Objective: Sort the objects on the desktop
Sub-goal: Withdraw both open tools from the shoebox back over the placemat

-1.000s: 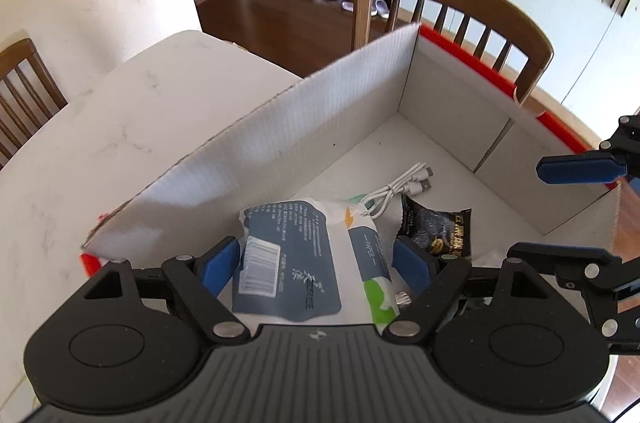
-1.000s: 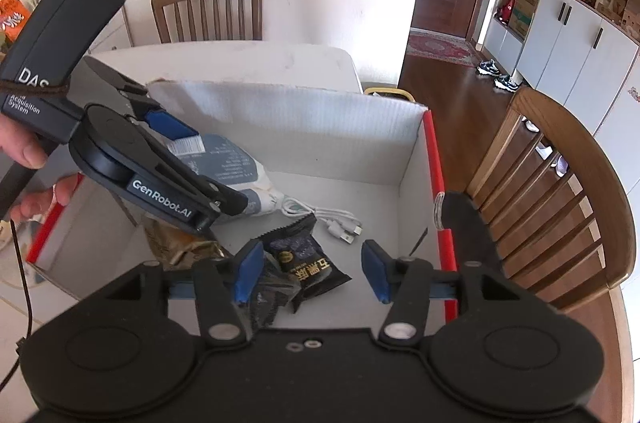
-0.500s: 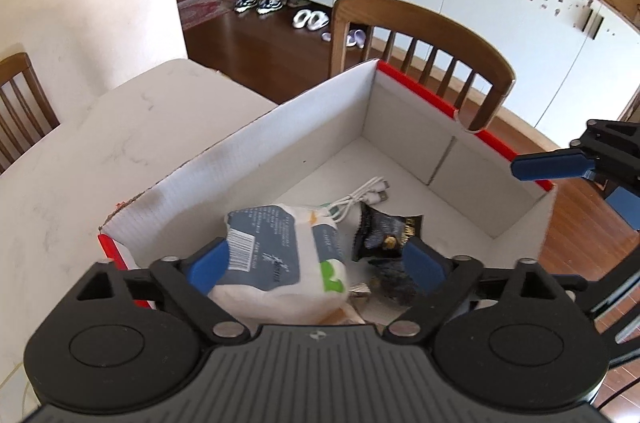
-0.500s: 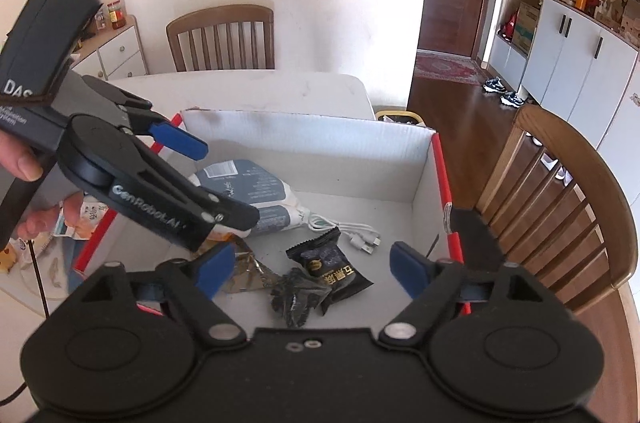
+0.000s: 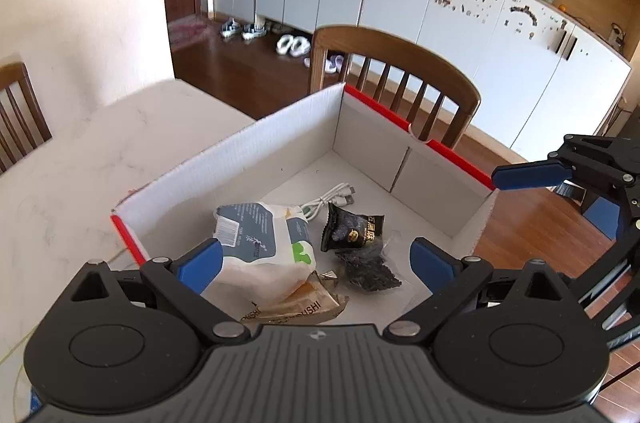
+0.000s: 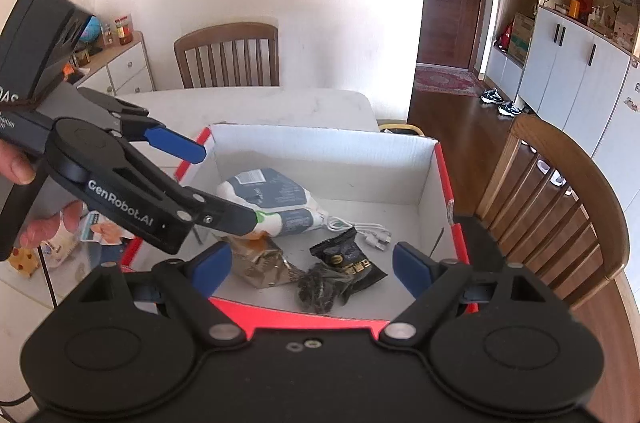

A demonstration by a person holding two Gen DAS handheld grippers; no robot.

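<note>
The left gripper (image 5: 316,261) hangs over the near end of the box, its jaws spread wide after just opening further, with nothing pinched between the two blue pads (image 5: 202,265). The right gripper (image 6: 312,263) does the same from the other side: jaws just opened, well apart, empty. Two grippers, then, both hovering free above the load.

Below them sits one cardboard box (image 5: 280,159), rectangular, white and corrugated inside, red along its outer edges, standing on a pale marbled table (image 5: 80,159).

Five things lie on its floor. One soft white pouch (image 5: 260,247) with a grey-blue printed panel and a barcode slumps in the middle. Under its near edge pokes one crinkly brown-gold foil packet (image 6: 260,263). Beside that lies one glossy black snack sachet (image 5: 352,233) with a gold seal, and touching it, one clear wrapper (image 5: 368,269) of something dark and crumbly, possibly dried fruit, though the view is too soft to say. One white cable (image 5: 334,197), loosely coiled, rests just behind the pouch.

Outside the box, past its left wall in the right wrist view, a few small printed packets (image 6: 96,229) lie on the table, partly hidden by a person's hand (image 6: 36,199). Two wooden slat-back chairs (image 6: 228,57) stand at the table.
</note>
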